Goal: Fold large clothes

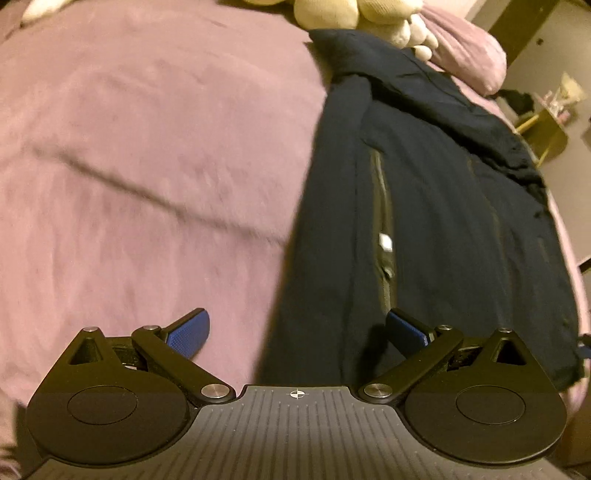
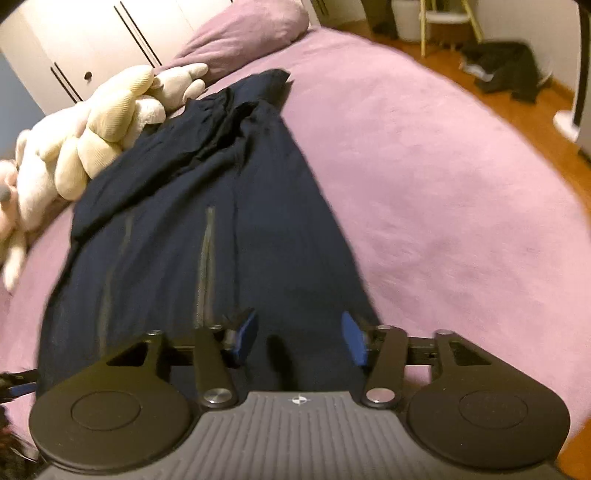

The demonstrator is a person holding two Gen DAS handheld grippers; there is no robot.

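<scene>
A dark navy jacket lies lengthwise on the pink bedspread, folded into a long strip with a zip line along it. My left gripper hovers over the jacket's left edge, open wide, nothing between its blue pads. In the right wrist view the same jacket runs away from me toward the pillows. My right gripper hangs above the jacket's near end with its jaws apart. No cloth sits between its pads. Both views are blurred by motion.
Cream plush toys lie at the jacket's far end beside a pink pillow. White wardrobe doors stand behind. Past the bed's right side lies wooden floor with a dark heap and a stool.
</scene>
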